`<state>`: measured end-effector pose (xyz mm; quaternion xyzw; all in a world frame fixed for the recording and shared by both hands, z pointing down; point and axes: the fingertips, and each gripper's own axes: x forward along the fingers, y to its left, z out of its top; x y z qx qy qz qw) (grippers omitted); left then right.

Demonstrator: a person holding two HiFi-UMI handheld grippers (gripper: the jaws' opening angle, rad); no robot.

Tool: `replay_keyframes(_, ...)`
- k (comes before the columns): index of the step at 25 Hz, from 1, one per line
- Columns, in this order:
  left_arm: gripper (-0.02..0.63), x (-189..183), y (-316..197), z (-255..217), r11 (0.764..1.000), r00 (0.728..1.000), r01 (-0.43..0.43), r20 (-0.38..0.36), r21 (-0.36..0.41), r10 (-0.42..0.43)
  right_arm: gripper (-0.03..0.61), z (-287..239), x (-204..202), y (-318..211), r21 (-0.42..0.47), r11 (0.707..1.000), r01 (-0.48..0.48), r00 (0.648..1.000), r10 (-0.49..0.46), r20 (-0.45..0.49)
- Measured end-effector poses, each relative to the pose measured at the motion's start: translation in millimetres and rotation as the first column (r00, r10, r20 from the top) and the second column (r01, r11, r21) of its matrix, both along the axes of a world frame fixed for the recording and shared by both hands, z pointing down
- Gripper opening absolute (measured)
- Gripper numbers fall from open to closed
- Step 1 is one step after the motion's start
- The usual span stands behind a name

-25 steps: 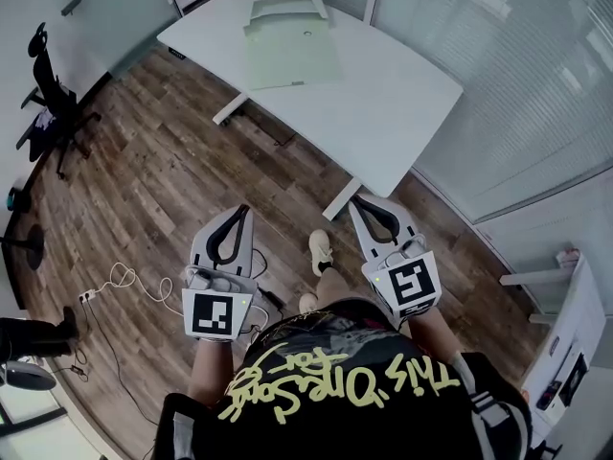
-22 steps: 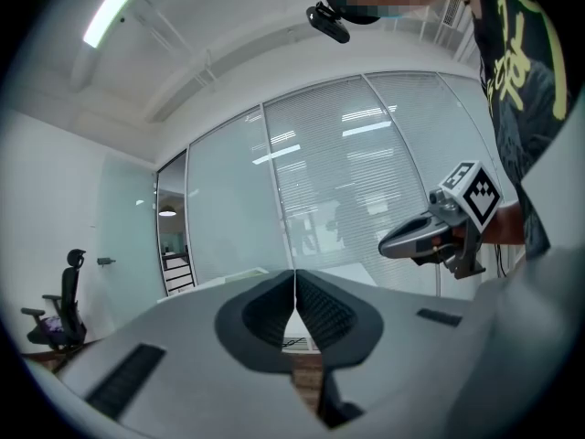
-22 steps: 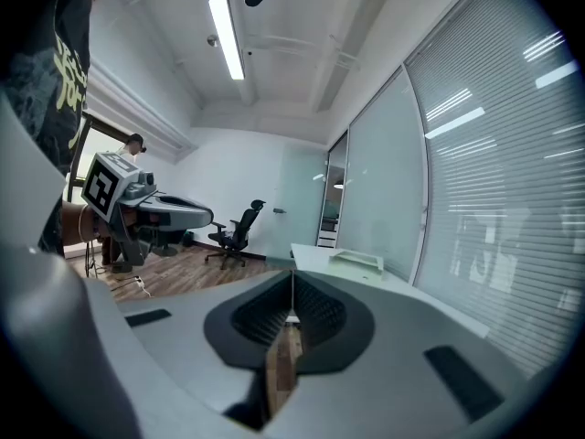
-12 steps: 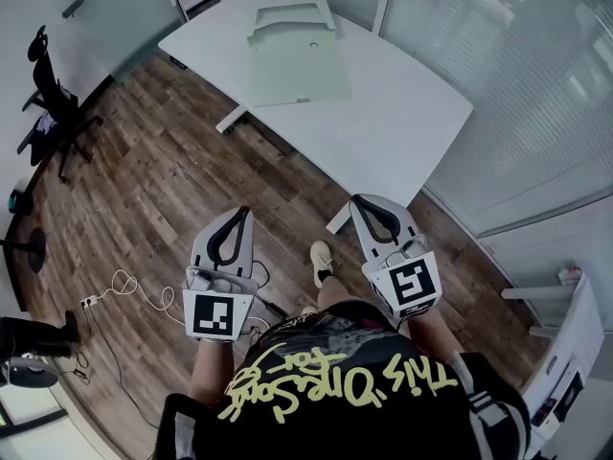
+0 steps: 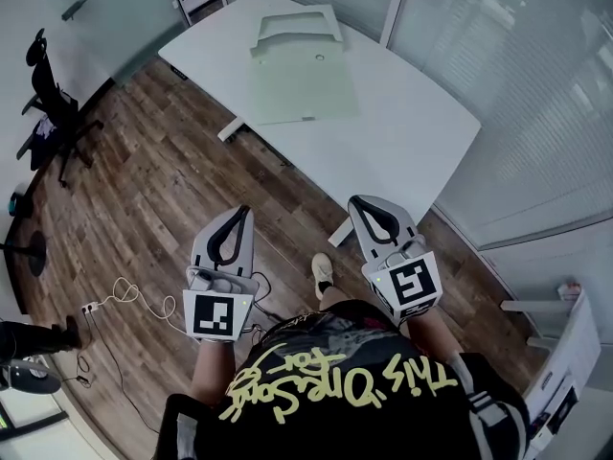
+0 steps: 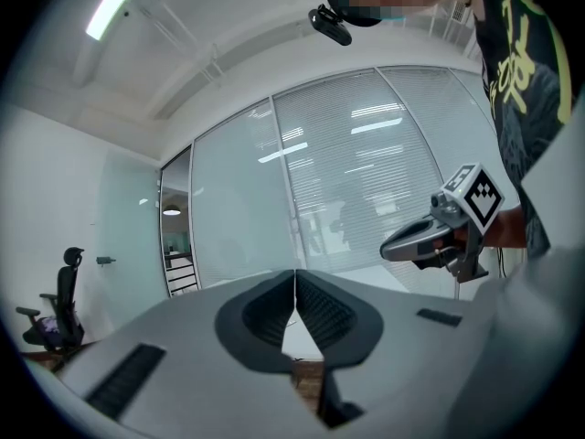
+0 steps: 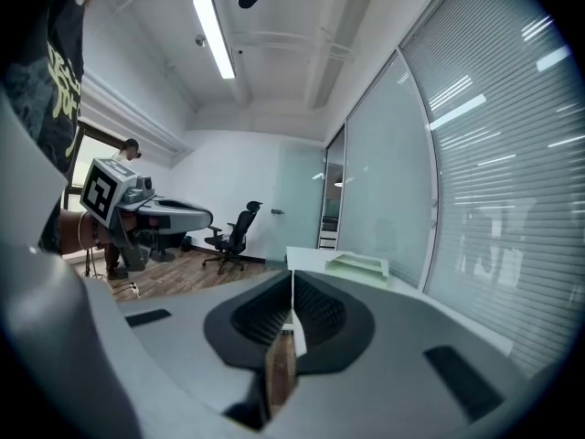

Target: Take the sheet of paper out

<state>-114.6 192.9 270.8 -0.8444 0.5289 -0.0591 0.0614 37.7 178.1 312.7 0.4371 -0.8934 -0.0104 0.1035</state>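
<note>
A pale green sheet or flat folder (image 5: 300,84) lies on the white table (image 5: 402,132), with a pale paper tray (image 5: 297,25) just beyond it. Both grippers are held over the wooden floor, well short of the table. My left gripper (image 5: 238,211) is shut and empty; its pads (image 6: 294,286) meet. My right gripper (image 5: 356,202) is also shut with nothing in it; its pads (image 7: 292,291) meet. The tray (image 7: 358,265) shows far ahead in the right gripper view. Each gripper view catches the other gripper, the right one (image 6: 430,238) and the left one (image 7: 155,213).
A black office chair (image 5: 48,84) stands at the left. A white cable with a power strip (image 5: 115,286) lies on the floor by my left side. Glass walls with blinds (image 5: 536,113) run along the right. My shoe (image 5: 323,271) shows between the grippers.
The table and the green sheet have drawn closer and slid down the head view as I walk toward them. Both grippers stay shut and keep their pose.
</note>
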Motion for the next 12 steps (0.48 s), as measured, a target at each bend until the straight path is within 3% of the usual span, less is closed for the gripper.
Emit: replay_keyframes(12, 0.010, 2, -54, -3, 1.000, 1.000, 0.026, 0.000, -0.007, -0.026, 0.009, -9, 1, -60, 0.006, 1.000, 0.024, 1.000, -0.024, 0.003)
